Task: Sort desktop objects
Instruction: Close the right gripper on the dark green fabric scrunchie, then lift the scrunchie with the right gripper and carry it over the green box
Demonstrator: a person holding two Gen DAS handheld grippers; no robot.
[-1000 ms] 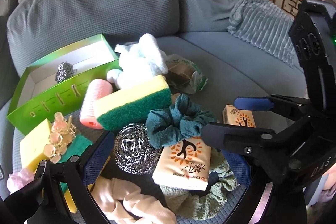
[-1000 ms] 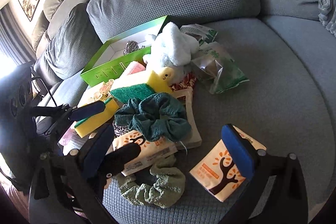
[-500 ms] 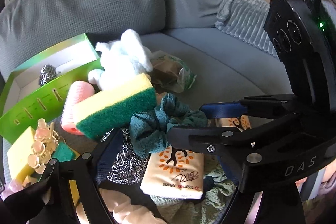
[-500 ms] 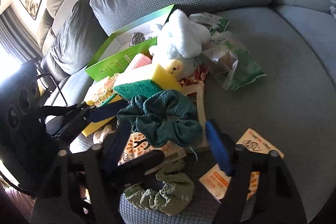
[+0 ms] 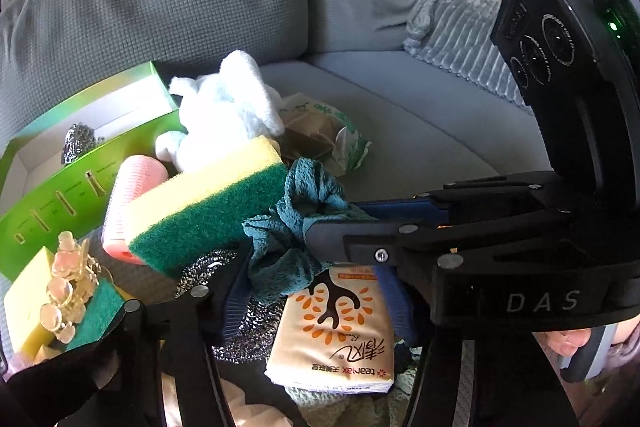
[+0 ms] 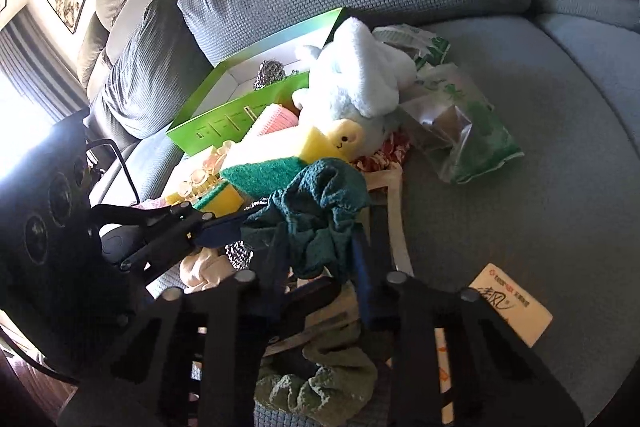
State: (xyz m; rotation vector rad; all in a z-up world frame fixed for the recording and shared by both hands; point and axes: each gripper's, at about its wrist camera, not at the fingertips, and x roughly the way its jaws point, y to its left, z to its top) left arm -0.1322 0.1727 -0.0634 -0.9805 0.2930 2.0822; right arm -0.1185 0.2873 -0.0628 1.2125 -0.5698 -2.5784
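A pile of small objects lies on a grey sofa seat. A dark teal scrunchie [image 6: 320, 211] sits on top of the pile; it also shows in the left wrist view [image 5: 296, 223]. My right gripper [image 6: 320, 259] is shut on the teal scrunchie, its blue pads pressing both sides. My left gripper [image 5: 312, 303] is open low over a steel scourer [image 5: 244, 323] and a tissue pack [image 5: 340, 331]. A yellow-green sponge [image 5: 204, 211] lies just behind the scrunchie. A green open box [image 6: 244, 99] stands at the back left with a steel scourer inside.
A white plush toy [image 6: 360, 79], a pink hair roller [image 5: 132, 195], a gold hair clip [image 5: 68, 291], a second sponge [image 5: 28, 299], green snack bags [image 6: 464, 115], a pale green scrunchie [image 6: 320, 383] and another tissue pack [image 6: 512, 311] lie around. Sofa back cushions rise behind.
My right gripper moved in over the pile and closed on the teal scrunchie. My left gripper shifted forward and lower over the scourer and tissue pack.
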